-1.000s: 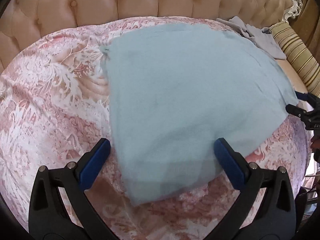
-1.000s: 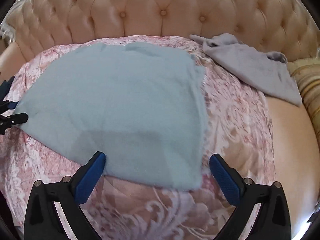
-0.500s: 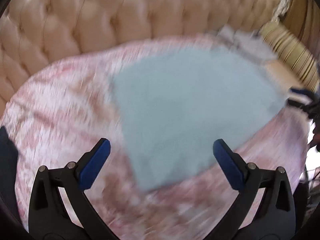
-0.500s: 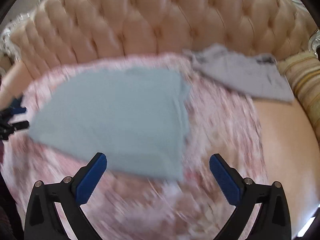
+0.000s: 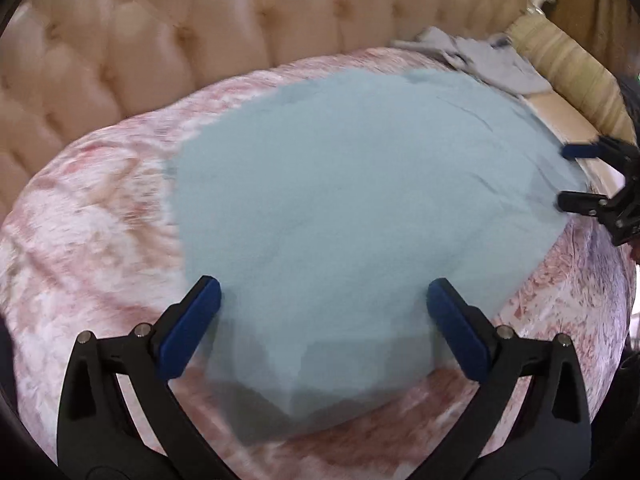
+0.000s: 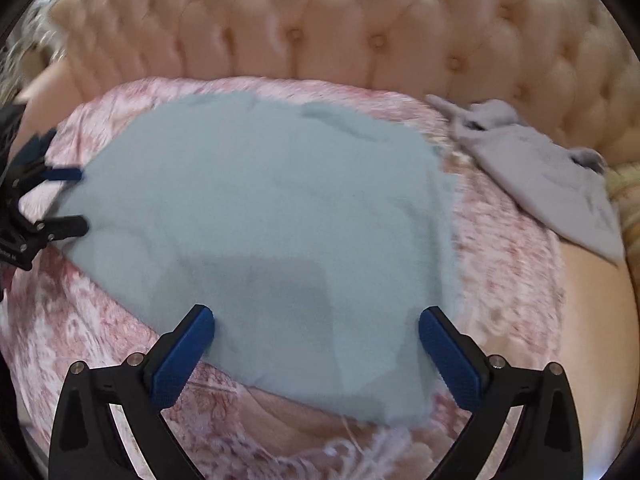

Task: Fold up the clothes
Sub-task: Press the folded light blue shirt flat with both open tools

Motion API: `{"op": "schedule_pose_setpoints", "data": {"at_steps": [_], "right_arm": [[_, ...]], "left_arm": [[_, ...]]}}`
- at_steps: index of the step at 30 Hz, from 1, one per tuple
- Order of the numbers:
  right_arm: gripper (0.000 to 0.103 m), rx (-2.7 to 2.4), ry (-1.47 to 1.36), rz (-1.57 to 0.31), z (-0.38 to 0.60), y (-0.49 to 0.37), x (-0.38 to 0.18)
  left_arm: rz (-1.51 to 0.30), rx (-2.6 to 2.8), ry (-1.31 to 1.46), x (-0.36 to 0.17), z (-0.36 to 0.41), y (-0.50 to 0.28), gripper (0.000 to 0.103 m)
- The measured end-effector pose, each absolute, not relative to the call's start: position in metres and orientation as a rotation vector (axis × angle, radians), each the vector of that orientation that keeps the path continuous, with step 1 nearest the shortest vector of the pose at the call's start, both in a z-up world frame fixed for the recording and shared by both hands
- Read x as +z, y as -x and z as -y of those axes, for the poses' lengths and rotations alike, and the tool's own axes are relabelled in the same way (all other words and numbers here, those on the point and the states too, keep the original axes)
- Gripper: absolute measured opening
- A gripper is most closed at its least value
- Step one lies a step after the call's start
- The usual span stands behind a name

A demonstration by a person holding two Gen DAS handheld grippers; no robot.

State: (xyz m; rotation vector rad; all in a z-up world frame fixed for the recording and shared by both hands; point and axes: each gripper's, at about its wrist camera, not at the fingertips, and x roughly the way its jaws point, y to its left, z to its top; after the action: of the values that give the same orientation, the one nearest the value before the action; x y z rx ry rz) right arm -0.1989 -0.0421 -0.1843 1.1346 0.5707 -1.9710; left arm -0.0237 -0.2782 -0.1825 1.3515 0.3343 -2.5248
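A pale blue-grey rectangular cloth (image 5: pixel 360 208) is seen spread flat across the middle of both frames, laid on a pink-and-white floral patterned cover (image 5: pixel 88 216). The cover is draped over a peach-coloured seat backed by button-tufted peach upholstery (image 6: pixel 360 24), which fills the upper part of each view.

Left wrist view: the left tool (image 5: pixel 324 322) is held at the bottom centre, its two blue-padded fingers spread wide with nothing between them. The near corner of the cloth lies below the gap, and a shadow is cast on it there. The right tool (image 5: pixel 568 176) is visible at the right edge of the frame, fingers apart, at the cloth's right-hand edge; contact with the fabric cannot be judged because of blur.

Right wrist view: the right tool (image 6: pixel 316 340) is seen at bottom centre, released, fingers wide apart above the near edge of the cloth. A dark rectangular shadow falls on the fabric between the fingers. The left tool (image 6: pixel 72 200) appears at the left edge of the frame, fingers parted, at the cloth's left corner.

A crumpled lilac-grey garment (image 6: pixel 540 176) lies at the right of the right wrist frame, apart from the blue cloth, partly on the cover and partly on bare seat. A striped beige cushion (image 5: pixel 568 68) is noted at the upper right of the left wrist frame. Both views are softened by motion blur.
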Motion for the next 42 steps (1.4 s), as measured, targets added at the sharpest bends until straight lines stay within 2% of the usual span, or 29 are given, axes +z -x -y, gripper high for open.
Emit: {"op": "schedule_pose_setpoints", "data": {"at_steps": [3, 6, 8, 12, 21, 26, 29, 33, 42], "right_arm": [[0.103, -2.007, -1.055, -0.479, 0.049, 0.197, -0.166], [0.103, -1.946, -1.071, -0.601, 0.085, 0.195, -0.181], [0.103, -1.894, -1.119, -0.696, 0.099, 0.197, -0.202], [0.103, -1.895, -1.118, -0.556, 0.074, 0.208, -0.209], [0.103, -1.956, -1.125, -0.585, 0.056, 0.202, -0.186], [0.103, -1.942, -1.091, -0.578, 0.122, 0.227, -0.172], [0.103, -1.855, -1.127, -0.566, 0.175, 0.243, -0.185], [0.103, -1.764, -1.186, -0.617, 0.199, 0.255, -0.213], [0.103, -1.895, -1.137, -0.37, 0.127, 0.289, -0.213]], "left_arm": [[-0.366, -2.541, -1.32, -0.174, 0.277, 0.032, 0.103], [-0.307, -2.489, -1.399, -0.19, 0.272, 0.047, 0.103], [-0.345, -2.491, -1.403, -0.195, 0.276, 0.045, 0.103], [-0.349, -2.507, -1.407, -0.198, 0.278, 0.042, 0.103], [-0.359, -2.509, -1.407, -0.199, 0.278, 0.039, 0.103], [-0.362, -2.511, -1.401, -0.2, 0.278, 0.039, 0.103], [-0.366, -2.506, -1.408, -0.199, 0.279, 0.04, 0.103], [-0.368, -2.502, -1.407, -0.199, 0.278, 0.04, 0.103], [-0.407, -2.53, -1.356, -0.197, 0.278, 0.032, 0.103]]}}
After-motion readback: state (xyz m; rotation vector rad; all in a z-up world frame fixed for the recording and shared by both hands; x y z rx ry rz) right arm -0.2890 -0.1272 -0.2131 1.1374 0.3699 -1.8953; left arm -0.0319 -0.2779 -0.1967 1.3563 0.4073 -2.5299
